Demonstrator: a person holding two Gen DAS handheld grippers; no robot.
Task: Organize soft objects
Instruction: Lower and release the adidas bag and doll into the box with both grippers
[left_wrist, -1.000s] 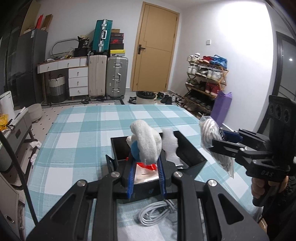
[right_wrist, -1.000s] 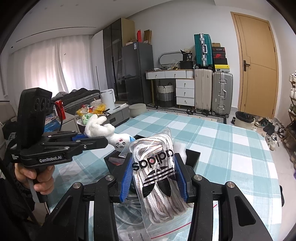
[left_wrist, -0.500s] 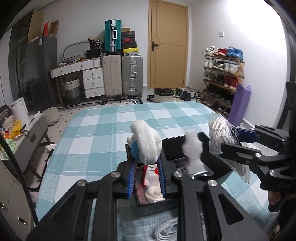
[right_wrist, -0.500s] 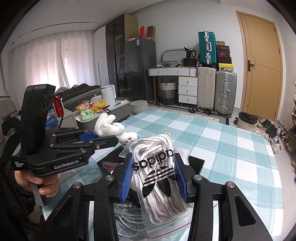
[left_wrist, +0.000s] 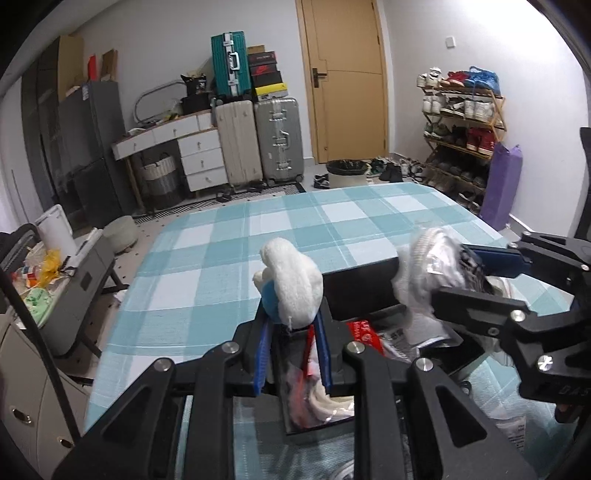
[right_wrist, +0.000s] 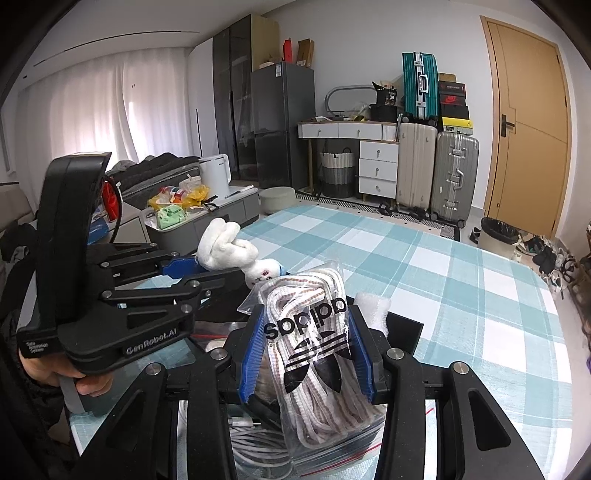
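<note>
My left gripper (left_wrist: 291, 332) is shut on a white and blue plush toy (left_wrist: 290, 280) and holds it over a black box (left_wrist: 364, 275) on the checked table. The toy and left gripper also show in the right wrist view (right_wrist: 231, 249). My right gripper (right_wrist: 304, 350) is shut on a clear bag of white shoelaces (right_wrist: 314, 354) with a black logo, held above the box. That bag shows at the right of the left wrist view (left_wrist: 434, 258). The box holds a white foam piece (right_wrist: 373, 306) and red and white packets (left_wrist: 364, 328).
A coil of white cable (right_wrist: 255, 443) lies on the table near the box. The blue and white checked tablecloth (left_wrist: 295, 229) stretches away to the far edge. A grey cabinet (left_wrist: 79, 280) stands left of the table; suitcases, a door and a shoe rack lie beyond.
My left gripper has swung left and moved over the box with the toy. The right gripper with the shoelace bag has come closer to the left one, above the box.
</note>
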